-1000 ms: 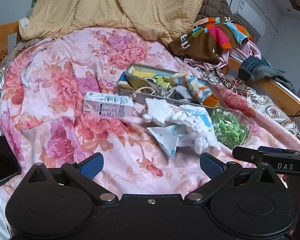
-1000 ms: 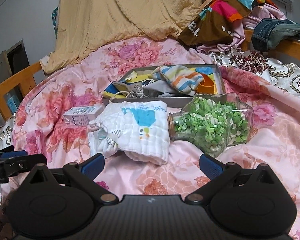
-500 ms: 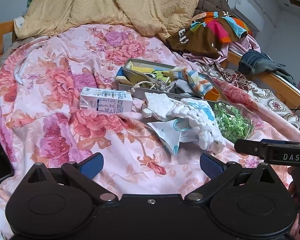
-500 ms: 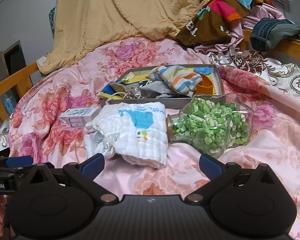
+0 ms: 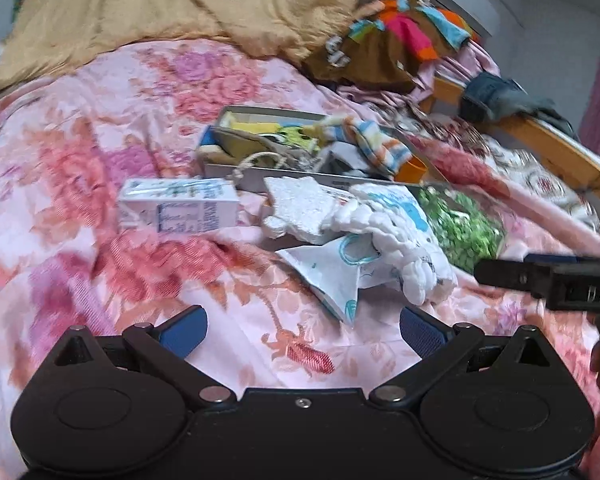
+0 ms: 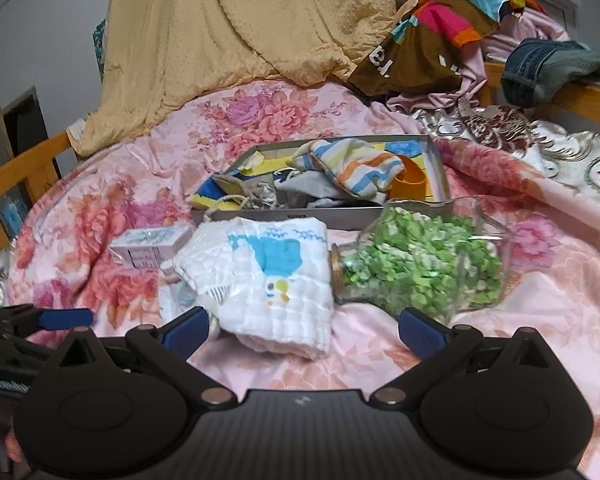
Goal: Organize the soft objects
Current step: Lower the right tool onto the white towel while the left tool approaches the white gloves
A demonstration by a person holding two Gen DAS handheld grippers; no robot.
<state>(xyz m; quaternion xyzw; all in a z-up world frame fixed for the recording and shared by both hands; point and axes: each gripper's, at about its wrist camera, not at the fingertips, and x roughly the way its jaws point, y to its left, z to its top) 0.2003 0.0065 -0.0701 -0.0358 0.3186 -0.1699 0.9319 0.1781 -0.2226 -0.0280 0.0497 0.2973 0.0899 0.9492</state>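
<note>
A white folded cloth (image 6: 272,276) with a blue print lies on the pink floral bedspread, also in the left wrist view as a bunched white cloth (image 5: 384,240). Behind it sits a grey tray (image 6: 260,214) holding a striped cloth (image 6: 352,168), an orange cup (image 6: 410,184) and other soft items. My right gripper (image 6: 302,330) is open just in front of the white cloth, which lies between its fingers' line. My left gripper (image 5: 300,330) is open over the bedspread, short of the cloth. The right gripper's finger (image 5: 540,276) shows at the left view's right edge.
A glass jar (image 6: 416,264) of green bits lies on its side right of the cloth. A small white carton (image 6: 152,242) lies left of it. A tan blanket (image 6: 240,32), piled clothes (image 6: 440,28) and a wooden bed rail (image 6: 20,176) ring the bed.
Both grippers have moved forward toward the white cloth and the tray. The left view has swung slightly and is now blurred. Both stay open.
</note>
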